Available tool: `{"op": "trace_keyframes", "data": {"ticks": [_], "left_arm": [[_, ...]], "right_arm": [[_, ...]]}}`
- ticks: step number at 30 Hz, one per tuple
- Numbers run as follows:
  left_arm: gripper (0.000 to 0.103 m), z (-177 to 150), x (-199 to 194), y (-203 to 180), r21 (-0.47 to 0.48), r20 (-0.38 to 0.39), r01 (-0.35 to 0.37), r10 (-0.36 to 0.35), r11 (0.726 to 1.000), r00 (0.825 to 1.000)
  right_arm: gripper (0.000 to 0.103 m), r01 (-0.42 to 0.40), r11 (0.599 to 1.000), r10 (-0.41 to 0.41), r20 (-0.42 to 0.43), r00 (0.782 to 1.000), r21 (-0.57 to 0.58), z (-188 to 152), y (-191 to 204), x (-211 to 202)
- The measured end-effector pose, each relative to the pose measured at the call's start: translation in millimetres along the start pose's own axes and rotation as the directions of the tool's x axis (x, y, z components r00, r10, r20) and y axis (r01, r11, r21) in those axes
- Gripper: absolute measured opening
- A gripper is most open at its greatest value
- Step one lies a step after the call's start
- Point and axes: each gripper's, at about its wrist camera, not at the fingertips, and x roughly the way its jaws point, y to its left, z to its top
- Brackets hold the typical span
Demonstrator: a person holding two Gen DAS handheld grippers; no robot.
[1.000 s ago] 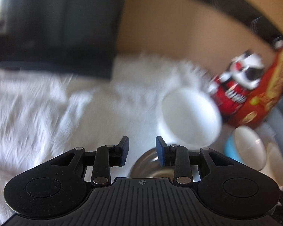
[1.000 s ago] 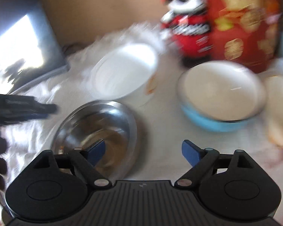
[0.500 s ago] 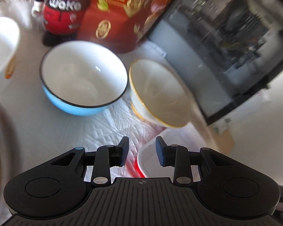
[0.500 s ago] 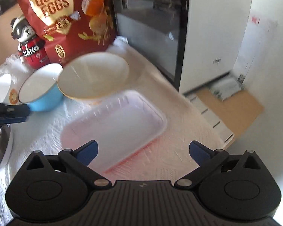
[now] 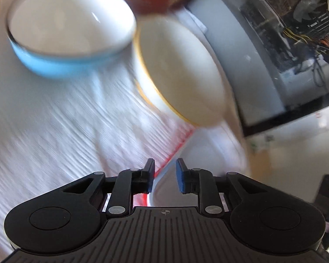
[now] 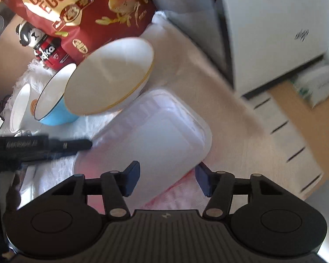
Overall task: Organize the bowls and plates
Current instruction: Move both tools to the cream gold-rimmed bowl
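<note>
A white rectangular tray (image 6: 155, 135) lies on the white cloth, its corner under my left gripper (image 5: 164, 176), whose jaws stand a narrow gap apart with nothing between them. My right gripper (image 6: 167, 178) is open over the tray's near edge, empty. A gold-rimmed cream bowl (image 6: 109, 76) leans behind the tray; it also shows in the left wrist view (image 5: 179, 72). A blue bowl (image 5: 70, 37) sits left of it, seen too in the right wrist view (image 6: 54, 100). A white cup (image 6: 19, 107) stands further left. The left gripper shows at the tray's left edge (image 6: 43, 146).
A red quail-egg bag (image 6: 85, 13) and a panda figure (image 6: 41, 43) stand behind the bowls. A glass-sided computer case (image 5: 280, 43) and a white cabinet (image 6: 274, 26) border the right. The table edge runs at the right, with a cardboard box (image 6: 300, 100) on the floor below.
Both grippers have moved closer to the white tray. The left view has come nearer the blue and cream bowls. The right jaws have narrowed somewhat.
</note>
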Motion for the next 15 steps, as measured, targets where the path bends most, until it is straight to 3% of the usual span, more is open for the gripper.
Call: {"op": "trace_keyframes", "data": {"ticks": [4, 9, 15], "left_arm": [[0.021, -17, 26, -22, -0.001, -0.067, 0.048, -0.048, 0.999, 0.997], [0.021, -19, 38, -35, 0.018, -0.043, 0.029, -0.029, 0.999, 0.999], [0.021, -14, 39, -31, -0.012, -0.007, 0.028, -0.028, 1.0, 1.0]], "right_arm": [[0.057, 0.008, 0.999, -0.007, 0.026, 1.0, -0.049, 12, -18, -10], [0.057, 0.086, 0.984, -0.074, 0.08, 0.994, -0.155, 21, -24, -9], [0.057, 0.071, 0.98, -0.051, 0.11, 0.993, -0.187, 32, -25, -7]]}}
